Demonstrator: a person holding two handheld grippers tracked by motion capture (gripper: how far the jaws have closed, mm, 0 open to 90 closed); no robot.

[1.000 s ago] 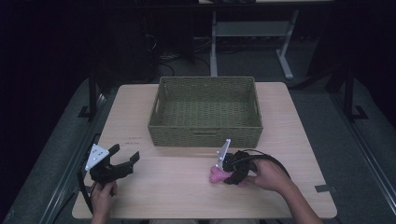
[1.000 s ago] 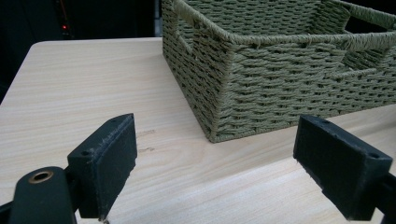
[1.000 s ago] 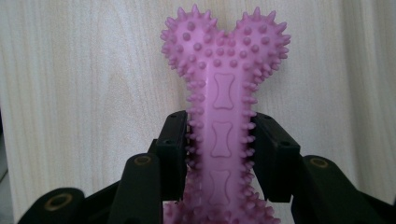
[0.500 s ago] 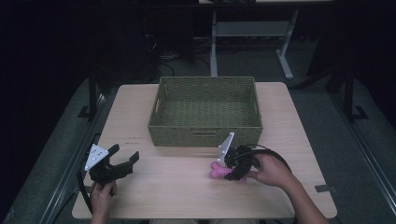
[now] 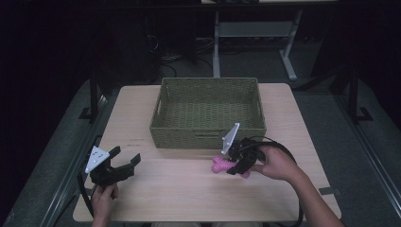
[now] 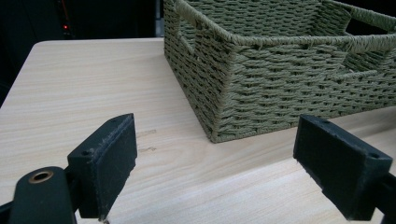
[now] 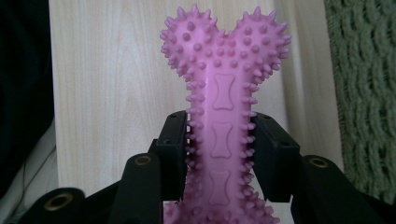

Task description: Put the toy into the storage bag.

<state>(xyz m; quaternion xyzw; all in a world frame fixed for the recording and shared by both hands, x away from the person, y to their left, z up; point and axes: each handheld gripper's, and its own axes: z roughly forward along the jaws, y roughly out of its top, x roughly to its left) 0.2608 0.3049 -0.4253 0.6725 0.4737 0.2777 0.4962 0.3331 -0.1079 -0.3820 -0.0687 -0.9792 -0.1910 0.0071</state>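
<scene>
Lifted slightly since the earlier frame, the right gripper [image 5: 235,165] stays clamped on the pink spiked bone toy [image 5: 222,165] at lower centre-right, just below the woven basket [image 5: 208,132], while the left gripper [image 5: 124,162] rests lower left, jaws apart.

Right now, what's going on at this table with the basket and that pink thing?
A person is working with a pair of tongs in each hand. The right tongs are shut on a pink spiky toy bone, gripped around its shaft, just in front of the green woven basket, which looks empty. The left tongs stand open with nothing between them, near the table's front left corner. The bone looks headed for the basket.
</scene>
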